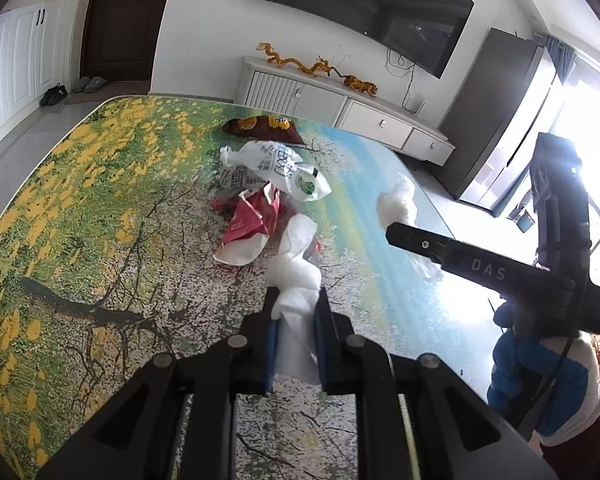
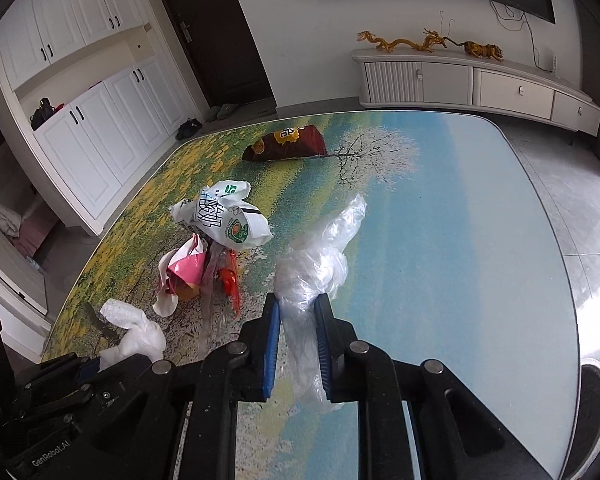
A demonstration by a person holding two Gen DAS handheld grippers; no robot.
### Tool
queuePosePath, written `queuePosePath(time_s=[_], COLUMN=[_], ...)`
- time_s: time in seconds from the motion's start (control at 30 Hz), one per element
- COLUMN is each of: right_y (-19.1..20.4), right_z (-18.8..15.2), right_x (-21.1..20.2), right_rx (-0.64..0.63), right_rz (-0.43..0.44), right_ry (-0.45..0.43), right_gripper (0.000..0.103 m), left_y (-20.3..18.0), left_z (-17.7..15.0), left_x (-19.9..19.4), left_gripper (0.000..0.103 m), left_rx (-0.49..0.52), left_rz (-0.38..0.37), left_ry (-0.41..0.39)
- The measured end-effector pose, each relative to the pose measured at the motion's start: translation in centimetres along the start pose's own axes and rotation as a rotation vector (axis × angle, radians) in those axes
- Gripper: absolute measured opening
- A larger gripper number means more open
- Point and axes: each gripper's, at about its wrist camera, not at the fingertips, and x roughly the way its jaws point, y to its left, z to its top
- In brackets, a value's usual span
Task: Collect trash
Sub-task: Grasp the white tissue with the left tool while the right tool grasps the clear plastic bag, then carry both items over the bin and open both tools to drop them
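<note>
My left gripper (image 1: 298, 300) is shut on a crumpled white tissue wad (image 1: 296, 272), held just above the landscape-print table (image 1: 100, 200). My right gripper (image 2: 298, 304) is shut on a clear plastic bag (image 2: 320, 256) that sticks up past its blue pads. In the left wrist view the right gripper (image 1: 394, 234) enters from the right with that bag (image 1: 398, 200) at its tip. Between them lies a pile: a white printed bag (image 2: 224, 220), a red and pink wrapper (image 2: 188, 272) and an orange scrap. A dark brown snack bag (image 2: 288, 144) lies farther back.
The table's rounded far edge (image 2: 500, 128) drops to a tiled floor. A white TV cabinet (image 2: 480, 84) with dragon figures stands by the far wall. A person's blue and white sleeve (image 1: 540, 380) is behind the right gripper. White cupboards stand left.
</note>
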Motion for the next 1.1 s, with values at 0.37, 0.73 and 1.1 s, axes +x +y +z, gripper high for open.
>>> queuePosePath(time_s=[0.37,0.73,1.1], right_y=[-1.7,-4.0,-9.6], right_z=[-1.1,-3.1,-5.7], right_x=[-9.9,-18.6,-23.6], right_rx=[0.061,0.085,0.162], right_rz=[-0.035,-0.07,-0.145], right_ry=[-0.173,-0.318,-0.394], right_gripper=[0.016,0.016,0.016], left_y=[-2.0,-10.6,-21.8], left_z=[1.2,3.1,2.9], left_x=[-5.5,-8.9,-7.5], left_gripper=[0.015,0.015,0.015], left_rx=[-0.008,0.134,0.358], left_rz=[0.049,0.068,0.06], left_ry=[-0.097,-0.197,-0.223])
